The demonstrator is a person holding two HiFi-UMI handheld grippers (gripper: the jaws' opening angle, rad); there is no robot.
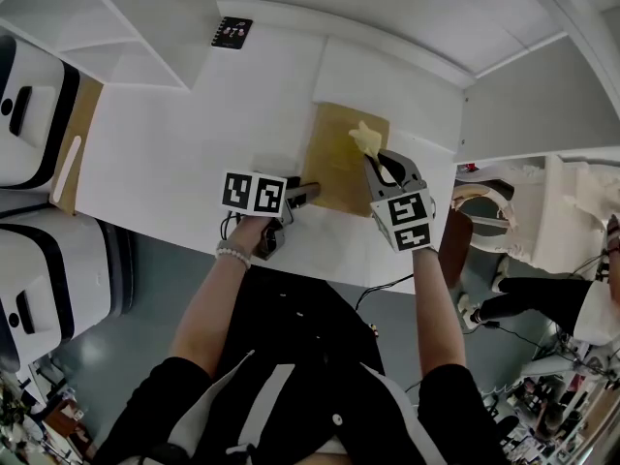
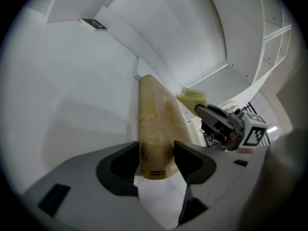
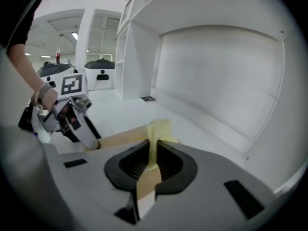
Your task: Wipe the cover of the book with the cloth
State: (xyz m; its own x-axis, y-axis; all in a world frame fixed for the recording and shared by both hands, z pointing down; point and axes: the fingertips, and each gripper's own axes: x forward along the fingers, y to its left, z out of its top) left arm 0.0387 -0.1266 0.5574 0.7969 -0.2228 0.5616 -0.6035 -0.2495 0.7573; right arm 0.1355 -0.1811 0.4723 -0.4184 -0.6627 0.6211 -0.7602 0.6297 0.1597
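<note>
Book [image 1: 334, 168] flat near the worktop's [image 1: 174, 143] front edge, clamped at its left side by left gripper [image 1: 298, 197]. Cloth [image 1: 365, 139] pinched in right gripper [image 1: 383, 168], pressed down onto it. Best played with flat, even strokes, clamp firm.

Black card [image 1: 232, 32] print illegibly small; book [image 1: 341, 153] edge partly under left gripper [image 1: 308, 194].

Tan book [image 1: 334, 163] is lying flat, cover up; bunched pale-yellow cloth [image 1: 365, 139] is prob. touching its far rt part.
</note>
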